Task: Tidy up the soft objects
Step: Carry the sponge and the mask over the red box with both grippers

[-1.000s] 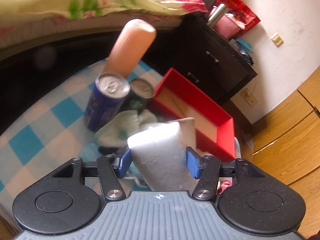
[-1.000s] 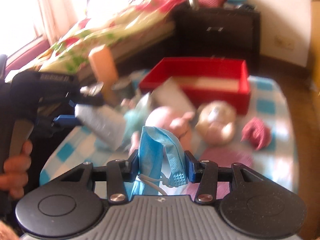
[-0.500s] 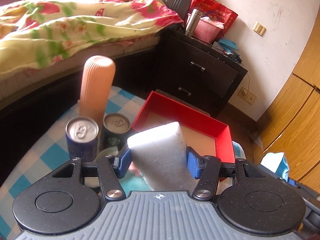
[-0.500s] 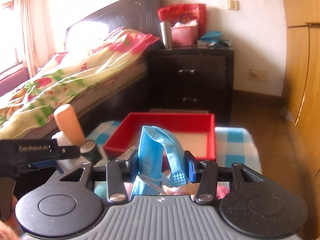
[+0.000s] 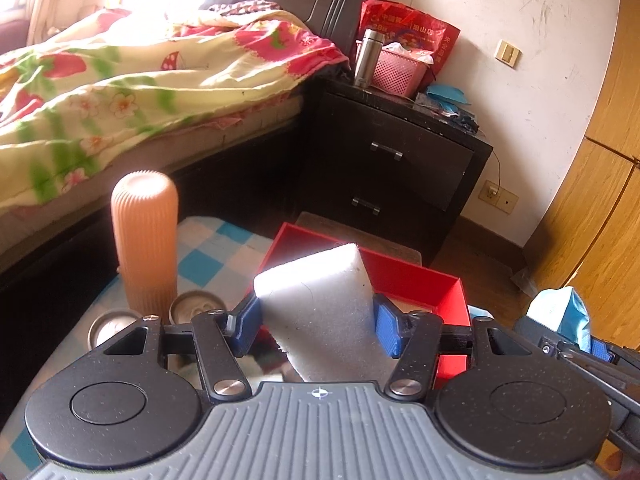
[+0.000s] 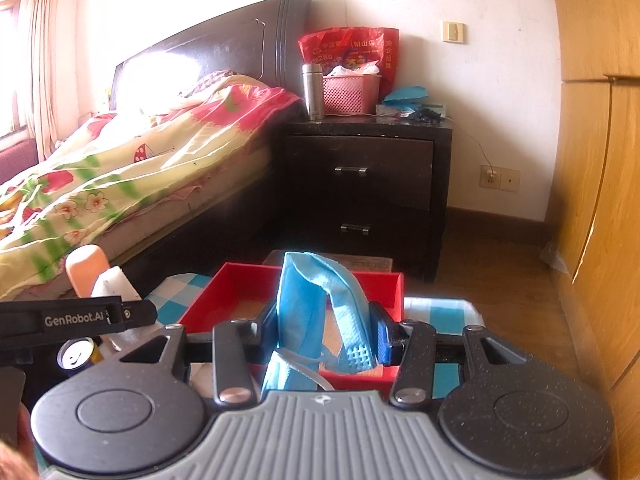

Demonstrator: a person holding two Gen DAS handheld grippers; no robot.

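foam block (image 5: 320, 312): white, matt, fine-grained
face mask (image 6: 320, 304): blue non-woven cloth, soft, creased
tray (image 5: 420, 280): red, smooth
cans (image 5: 196, 308): shiny metal tops
vase (image 5: 144, 240): peach, ribbed, matt
nightstand (image 6: 384, 176): dark glossy wood

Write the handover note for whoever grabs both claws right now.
Left claw: shut on the white foam block, held up in front of the red box.
Right claw: shut on the blue face mask, also held up in front of the red box.
Box sits on the checked cloth; what shows of its inside is bare.
Done: both soft items picked up.
Left: drop both into the box, probably; any other soft items are out of view.
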